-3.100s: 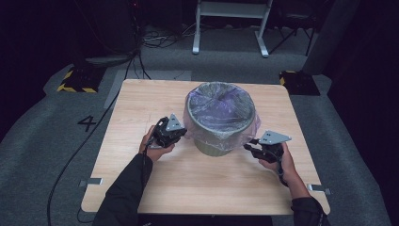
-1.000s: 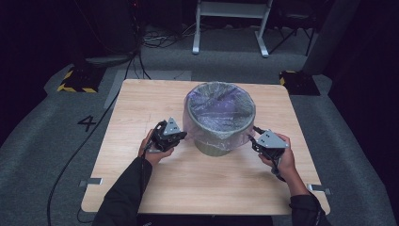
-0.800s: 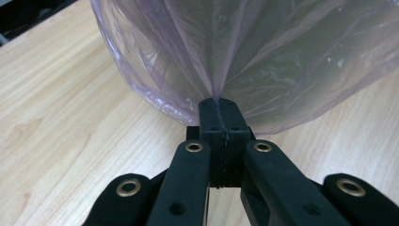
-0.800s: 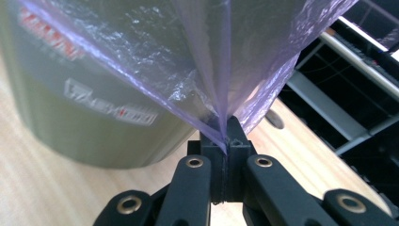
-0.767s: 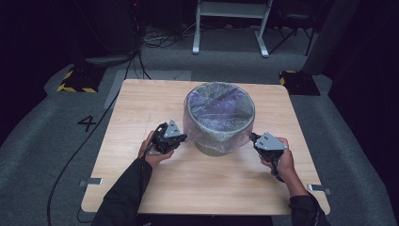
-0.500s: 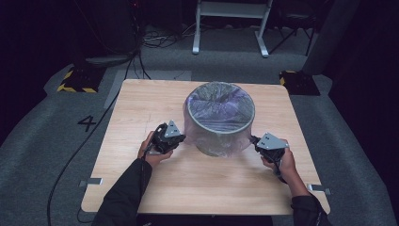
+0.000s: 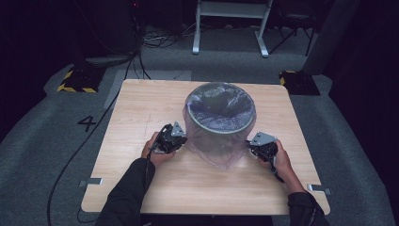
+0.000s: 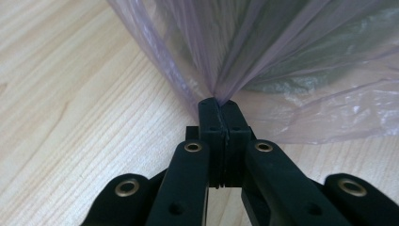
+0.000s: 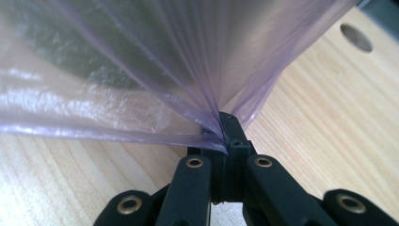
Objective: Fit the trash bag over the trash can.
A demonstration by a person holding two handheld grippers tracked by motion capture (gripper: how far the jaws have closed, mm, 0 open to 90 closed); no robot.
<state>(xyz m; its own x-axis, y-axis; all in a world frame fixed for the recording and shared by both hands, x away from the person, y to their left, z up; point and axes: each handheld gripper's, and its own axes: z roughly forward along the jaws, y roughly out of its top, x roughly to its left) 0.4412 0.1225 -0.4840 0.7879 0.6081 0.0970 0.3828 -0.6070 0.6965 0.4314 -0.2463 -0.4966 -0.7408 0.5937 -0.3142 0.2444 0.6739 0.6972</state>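
A grey waste bin (image 7: 221,123) stands near the middle of the wooden desk (image 7: 141,113), lined with a thin purple plastic bag (image 7: 221,150) whose skirt drapes down over its outside. The left hand-held gripper (image 7: 175,141) sits just left of the bin, jaws clamped on a pinch of the bag. The right hand-held gripper (image 7: 254,147), just right of the bin, pinches the bag's other side, film fanning tight from its closed tips.

We've got a round grey bin (image 7: 221,123) with a thin purple plastic liner (image 7: 225,157) mid-table, our left gripper (image 7: 175,139) and right gripper (image 7: 256,144) tucked against its sides on the pale wooden table (image 7: 141,103).
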